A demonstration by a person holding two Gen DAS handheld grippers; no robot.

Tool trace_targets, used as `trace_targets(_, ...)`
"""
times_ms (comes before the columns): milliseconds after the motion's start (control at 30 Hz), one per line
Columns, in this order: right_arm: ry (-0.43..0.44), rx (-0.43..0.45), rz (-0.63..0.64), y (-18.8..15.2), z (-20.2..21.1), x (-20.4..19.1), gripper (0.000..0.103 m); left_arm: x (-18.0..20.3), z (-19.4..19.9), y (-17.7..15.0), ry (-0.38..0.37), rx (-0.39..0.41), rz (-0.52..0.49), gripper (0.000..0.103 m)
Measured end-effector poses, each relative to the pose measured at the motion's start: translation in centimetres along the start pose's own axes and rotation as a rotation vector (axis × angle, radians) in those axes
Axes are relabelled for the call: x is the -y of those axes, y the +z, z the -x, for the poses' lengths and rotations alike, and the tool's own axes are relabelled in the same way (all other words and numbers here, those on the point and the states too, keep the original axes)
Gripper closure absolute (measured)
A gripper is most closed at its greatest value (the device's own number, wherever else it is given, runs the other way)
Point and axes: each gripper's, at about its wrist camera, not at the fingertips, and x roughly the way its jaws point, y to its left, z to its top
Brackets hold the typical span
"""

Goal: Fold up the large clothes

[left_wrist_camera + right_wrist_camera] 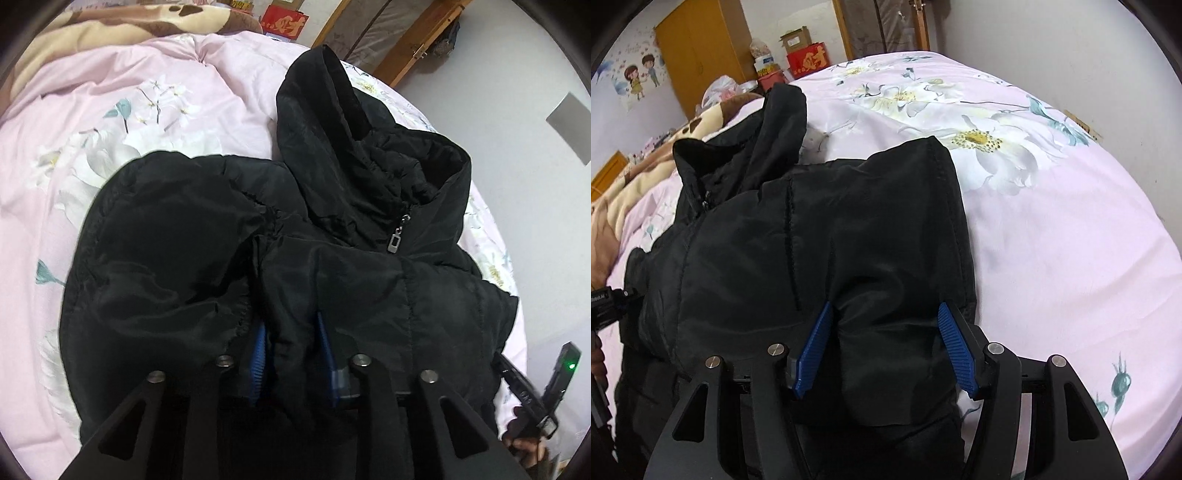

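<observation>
A black padded hooded jacket [332, 236] lies on a pink floral bedspread [110, 122], hood toward the far side, zip pull showing at the collar. My left gripper [291, 332] has a fold of the jacket bunched between its blue pads [258, 350]; the pads are mostly buried in fabric. In the right wrist view the jacket [798, 236] lies with a sleeve folded across it. My right gripper [884, 314] stands open, its blue pads [814, 347] either side of a puffed fold of the jacket.
A brown and cream blanket [110, 22] lies at the bed's far end. A red box [807, 61], cartons and a wooden wardrobe [698, 48] stand beyond. The bedspread [1052, 221] lies bare to the right. The other gripper's body [546, 391] shows at lower right.
</observation>
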Motion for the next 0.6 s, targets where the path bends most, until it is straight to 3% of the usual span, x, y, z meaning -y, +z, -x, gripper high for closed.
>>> trace_targets(67, -0.035, 0.009, -0.011, 0.5, 1.1, -0.2, 0.044, 0.0, 0.9, 0.3, -0.002, 0.012, 0.012, 0.065)
trace_targets(100, -0.049, 0.071, -0.009, 0.7, 2.6, -0.5, 0.044, 0.0, 1.7, 0.4, -0.003, 0.031, 0.014, 0.063)
trace_targets(200, 0.018, 0.183, 0.031, 1.2, 5.3, -2.2, 0.042, 1.1, 4.9, 0.9, 0.068, 0.131, -0.047, 0.059)
trace_targets(333, 0.095, 0.165, 0.119, 2.0, 5.1, -5.4, 0.042, 4.1, 7.9, 1.0, 0.039, 0.237, -0.124, 0.049)
trace_targets(433, 0.113, 0.106, 0.177, 1.9, 2.8, -7.5, 0.042, 5.7, 6.2, 1.1, 0.010, 0.185, -0.171, 0.044)
trace_targets(500, 0.093, 0.047, 0.188, 1.5, 0.8, -7.9, 0.042, 5.9, 3.3, 0.8, 0.030, 0.093, -0.183, 0.044)
trace_targets(600, 0.053, 0.038, 0.194, 1.0, -0.6, -7.4, 0.042, 4.6, 0.3, 0.2, 0.077, 0.032, -0.173, 0.044)
